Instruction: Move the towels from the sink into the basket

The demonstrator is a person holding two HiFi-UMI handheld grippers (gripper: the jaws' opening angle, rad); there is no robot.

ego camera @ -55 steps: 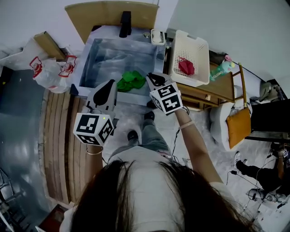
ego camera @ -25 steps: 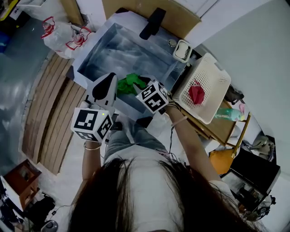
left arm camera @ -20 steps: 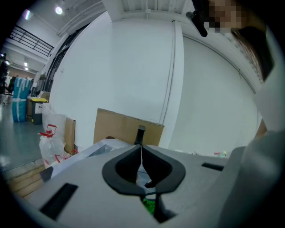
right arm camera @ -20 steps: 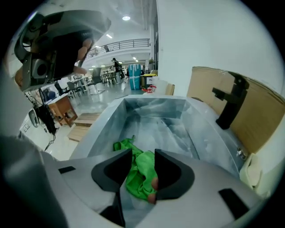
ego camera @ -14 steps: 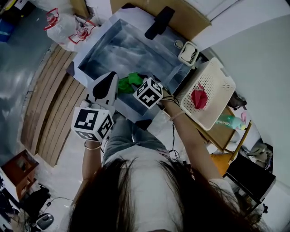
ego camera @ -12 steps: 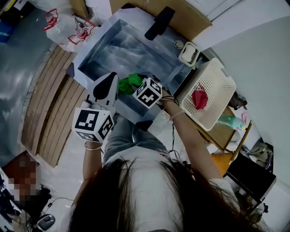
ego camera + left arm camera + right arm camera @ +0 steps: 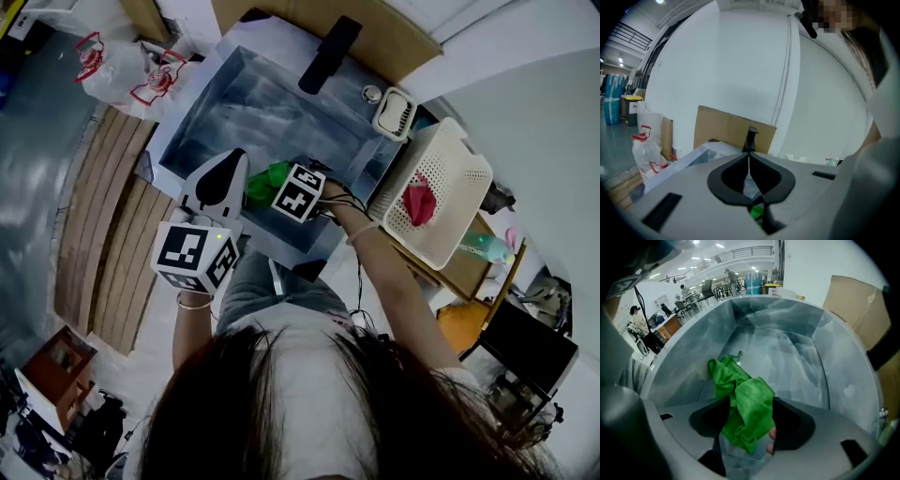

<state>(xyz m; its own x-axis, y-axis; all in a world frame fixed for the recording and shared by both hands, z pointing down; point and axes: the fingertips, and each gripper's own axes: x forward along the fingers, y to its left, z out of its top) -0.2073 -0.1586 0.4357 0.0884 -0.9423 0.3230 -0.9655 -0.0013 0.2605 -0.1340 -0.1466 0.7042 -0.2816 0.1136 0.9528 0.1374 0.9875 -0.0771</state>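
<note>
Items shown: one green towel (image 7: 265, 182), one red towel (image 7: 419, 204), one sink (image 7: 216, 103), one basket (image 7: 459, 178), one left tool (image 7: 749, 161), one right tool (image 7: 749, 420).

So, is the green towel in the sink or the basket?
In the sink. The green towel lies crumpled inside it, between the jaws of the right gripper, which have just been opening.

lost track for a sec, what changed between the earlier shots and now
The right gripper has dropped into the grey metal sink over the crumpled green towel; its jaws have just been opening and now straddle the towel without gripping it. The left gripper, shut, still hangs at the sink's near edge; the red towel still lies in the white perforated plastic basket.
</note>
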